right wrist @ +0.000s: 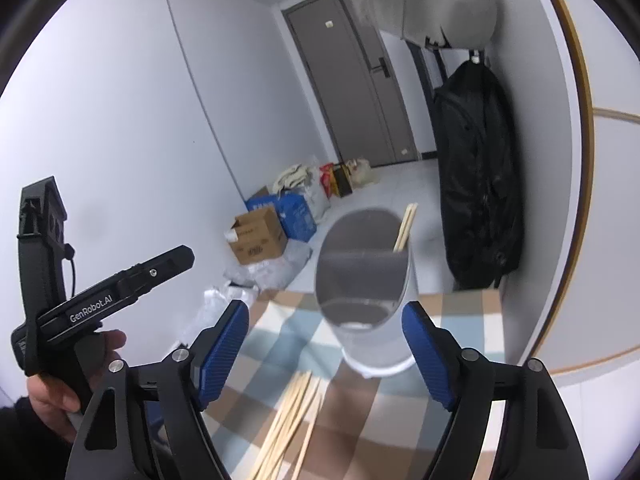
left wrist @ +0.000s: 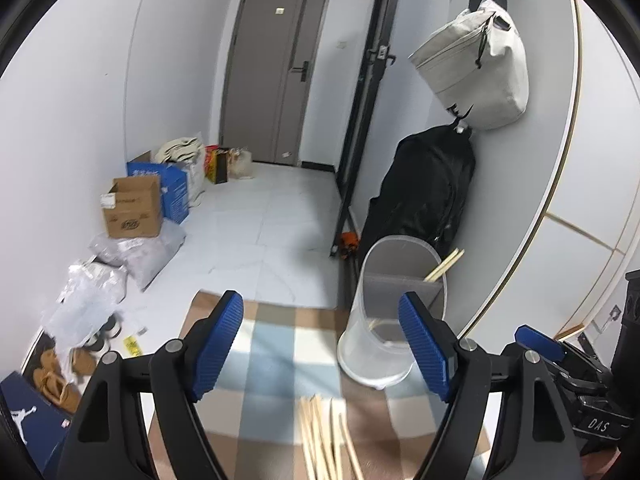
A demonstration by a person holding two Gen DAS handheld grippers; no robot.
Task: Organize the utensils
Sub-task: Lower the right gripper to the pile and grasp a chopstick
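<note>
Checked cloth [right wrist: 352, 396] brown, blue, white; chopsticks [right wrist: 288, 412] pale wood; holder [right wrist: 362, 280] translucent, grey divider.

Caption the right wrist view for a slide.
Open right gripper above loose chopsticks, facing divided holder.

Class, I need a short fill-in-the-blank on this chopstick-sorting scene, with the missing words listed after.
1. The loose chopsticks lie on a checked ____.
2. A few chopsticks already stand in the ____ compartment of the clear holder.
3. The jaws of the left gripper and right gripper are both ____.
4. A black jacket hangs on the ____.

Missing words: cloth; right; open; wall
</note>
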